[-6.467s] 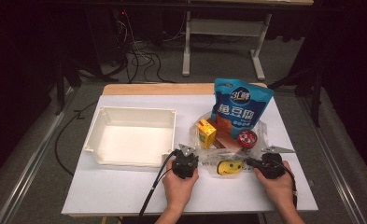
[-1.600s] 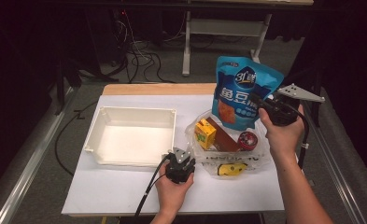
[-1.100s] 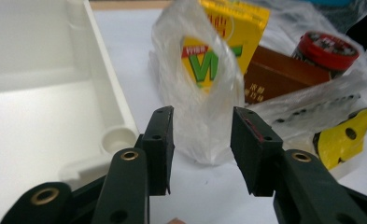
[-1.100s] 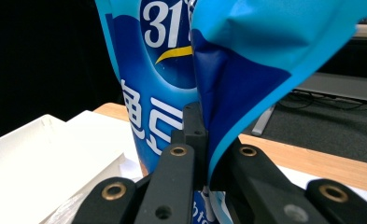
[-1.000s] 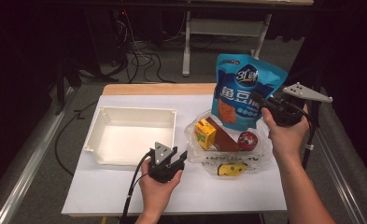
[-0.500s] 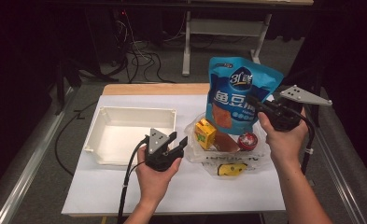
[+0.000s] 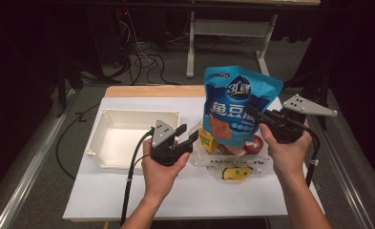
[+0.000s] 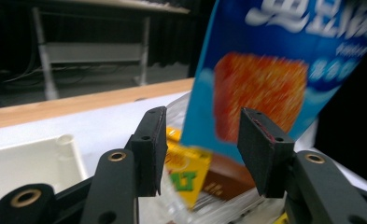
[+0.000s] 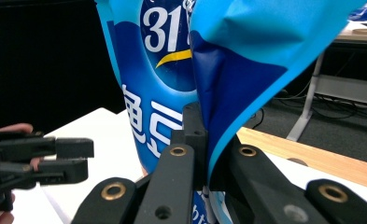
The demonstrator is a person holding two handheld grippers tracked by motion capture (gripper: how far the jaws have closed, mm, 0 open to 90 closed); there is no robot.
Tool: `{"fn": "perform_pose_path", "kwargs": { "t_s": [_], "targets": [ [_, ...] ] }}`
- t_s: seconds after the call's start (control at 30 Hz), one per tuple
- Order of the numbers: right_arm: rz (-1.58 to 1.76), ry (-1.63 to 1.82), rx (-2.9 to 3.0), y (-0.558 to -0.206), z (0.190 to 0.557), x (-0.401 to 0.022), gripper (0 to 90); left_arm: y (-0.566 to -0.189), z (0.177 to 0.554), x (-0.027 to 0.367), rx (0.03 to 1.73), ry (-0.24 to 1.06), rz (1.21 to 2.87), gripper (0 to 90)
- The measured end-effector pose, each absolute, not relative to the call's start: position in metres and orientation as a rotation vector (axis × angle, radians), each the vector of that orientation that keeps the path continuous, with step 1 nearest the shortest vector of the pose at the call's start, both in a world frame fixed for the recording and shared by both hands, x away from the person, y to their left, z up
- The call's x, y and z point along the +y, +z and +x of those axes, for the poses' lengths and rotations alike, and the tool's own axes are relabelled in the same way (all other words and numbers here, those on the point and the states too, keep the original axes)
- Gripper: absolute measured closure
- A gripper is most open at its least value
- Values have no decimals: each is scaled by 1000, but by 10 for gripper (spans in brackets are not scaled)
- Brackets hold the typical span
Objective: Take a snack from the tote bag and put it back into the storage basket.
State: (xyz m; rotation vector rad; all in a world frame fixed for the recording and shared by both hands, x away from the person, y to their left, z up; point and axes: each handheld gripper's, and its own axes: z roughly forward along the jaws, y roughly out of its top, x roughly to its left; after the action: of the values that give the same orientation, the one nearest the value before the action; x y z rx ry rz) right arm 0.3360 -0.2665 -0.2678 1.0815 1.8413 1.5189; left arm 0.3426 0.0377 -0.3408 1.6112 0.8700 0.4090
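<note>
Left gripper (image 7: 187, 135): held up off the white table (image 7: 104, 195) in the person's left hand (image 7: 160, 168); jaws parted and just widened further, nothing pinched between them. In the left gripper view the pads (image 8: 153, 149) are seen apart, with the pouch and the yellow carton beyond the gap.
Clear plastic bag (image 7: 233, 162): lying on the table between the two hands, just beside the left gripper's tips; a yellow piece (image 7: 236, 173) is seen at its near edge.
Yellow carton (image 7: 207, 140): seen in the bag, behind the left gripper's jaws; green letters are made out on it in the left gripper view (image 8: 189, 175).
Red round item (image 7: 255, 143): glimpsed in the bag, under the pouch's lower right corner.
Right gripper (image 7: 253, 111): clamped tight on the pouch's right edge; in the right gripper view the foil is seen squeezed between the two black jaws.
Blue snack pouch (image 7: 236, 107): lifted clear above the bag, hanging upright from the right gripper, its printed face turned to the high camera.
White tray (image 7: 109, 129): sitting on the table's left half, beyond and left of the left gripper.
Wooden strip (image 7: 147, 90): seen along the table's far edge.
</note>
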Motion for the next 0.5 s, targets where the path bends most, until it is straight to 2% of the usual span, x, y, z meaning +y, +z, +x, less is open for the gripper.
{"fn": "perform_pose_path", "kwargs": {
  "t_s": [0.2, 0.5],
  "targets": [
    [1066, 1532, 1875, -275, 331, -256, 900, -329, 343, 41, 843, 423, 1583, 511],
    [1045, 1567, 1911, -283, 328, -240, 900, -308, 346, 40, 783, 421, 1524, 413]
  ]
}}
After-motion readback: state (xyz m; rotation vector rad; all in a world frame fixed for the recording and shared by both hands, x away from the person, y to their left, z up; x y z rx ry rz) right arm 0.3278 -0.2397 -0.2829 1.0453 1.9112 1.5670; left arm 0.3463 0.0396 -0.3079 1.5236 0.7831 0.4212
